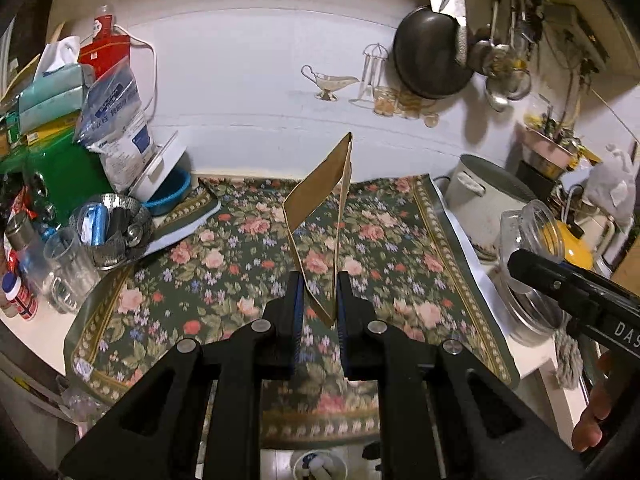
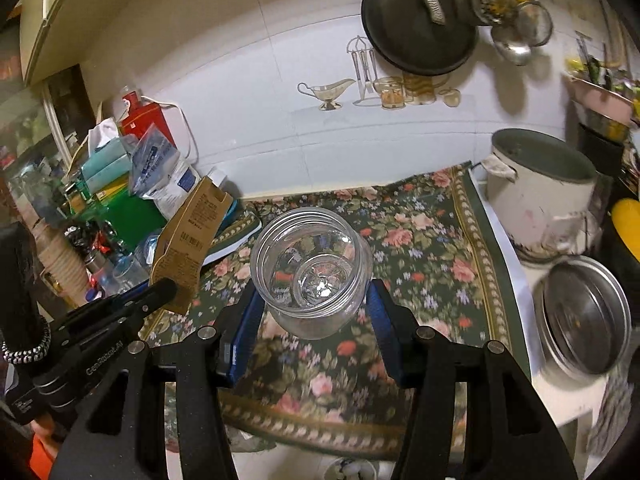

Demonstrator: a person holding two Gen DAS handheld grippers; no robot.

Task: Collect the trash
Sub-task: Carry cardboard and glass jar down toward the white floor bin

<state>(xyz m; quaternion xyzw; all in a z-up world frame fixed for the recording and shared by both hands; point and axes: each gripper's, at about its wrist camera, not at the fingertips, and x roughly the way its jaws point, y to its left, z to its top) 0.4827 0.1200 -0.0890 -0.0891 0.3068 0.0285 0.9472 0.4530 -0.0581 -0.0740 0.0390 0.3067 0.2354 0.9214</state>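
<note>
both grippers loaded above the floral mat

the left gripper (image 1: 318, 300) is clamped on a folded piece of brown cardboard packaging (image 1: 320, 200), its blue-padded fingers (image 1: 297, 300) pressing the lower end of the fold from both sides. the cardboard stands up from the jaws and opens into a v, lifted above the floral mat (image 1: 240, 280) that covers the middle of the worktop. from the right wrist view the same cardboard (image 2: 192, 236) shows its printed side with a barcode, held up over the mat's left edge, with the left gripper's (image 2: 168, 286) black fingertip at its bottom.

the right gripper (image 2: 316, 304) is closed on a clear plastic jar (image 2: 312, 268), one blue pad (image 2: 248, 320) on each side of its wall. the jar is tilted with its open mouth toward the camera and hangs above the centre of the mat. in the left wrist view the jar (image 1: 528, 236) appears over the mat's right edge, with the right gripper's black finger (image 1: 560, 284) across it.

along the worktop's left edge sit a green container (image 1: 60, 176), a blue-and-white bag (image 1: 120, 132), a tissue box (image 1: 52, 88) and a perforated metal holder (image 1: 108, 228). by the back right corner stands a white pot (image 2: 540, 196), and a round metal lid (image 2: 584, 316) lies near the right edge. a dark pan (image 2: 416, 28) hangs on the wall behind.
</note>
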